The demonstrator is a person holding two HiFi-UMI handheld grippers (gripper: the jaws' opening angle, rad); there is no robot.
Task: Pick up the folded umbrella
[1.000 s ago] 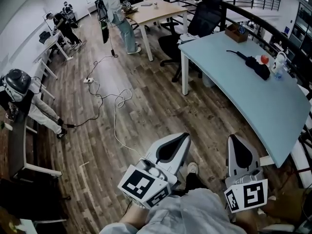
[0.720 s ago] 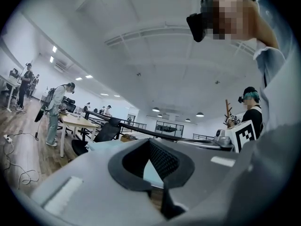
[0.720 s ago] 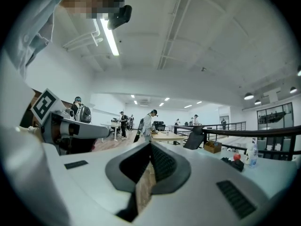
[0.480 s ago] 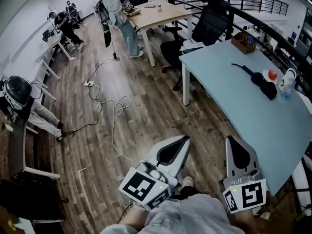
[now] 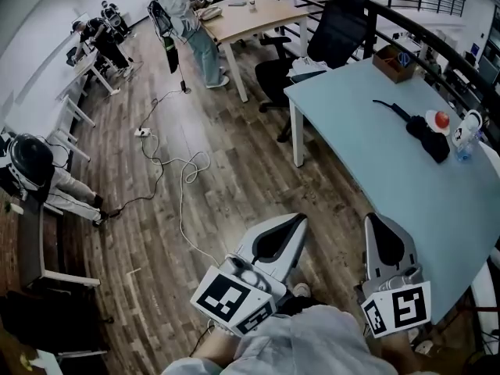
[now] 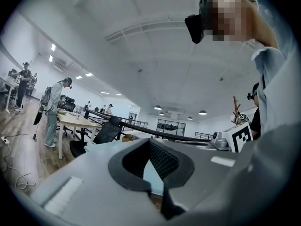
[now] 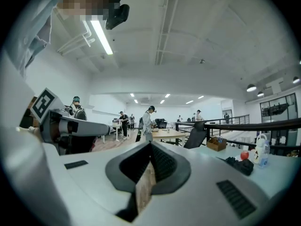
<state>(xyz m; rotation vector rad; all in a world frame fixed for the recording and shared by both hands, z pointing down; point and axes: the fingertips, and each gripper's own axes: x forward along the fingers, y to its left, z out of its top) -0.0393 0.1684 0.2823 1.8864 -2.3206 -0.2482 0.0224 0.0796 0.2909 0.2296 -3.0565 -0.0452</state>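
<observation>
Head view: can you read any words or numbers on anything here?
No readable words or numbers anywhere.
Left marker cube: only a black-and-white square pattern, no letters.
Right marker cube: the same kind of pattern, no letters.
Bottle on the table: label too small to read.
Brown box: no print can be made out.

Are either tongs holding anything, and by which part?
Nothing: left tongs and right tongs are shut and empty; the folded black umbrella lies untouched on the pale blue table.
</observation>
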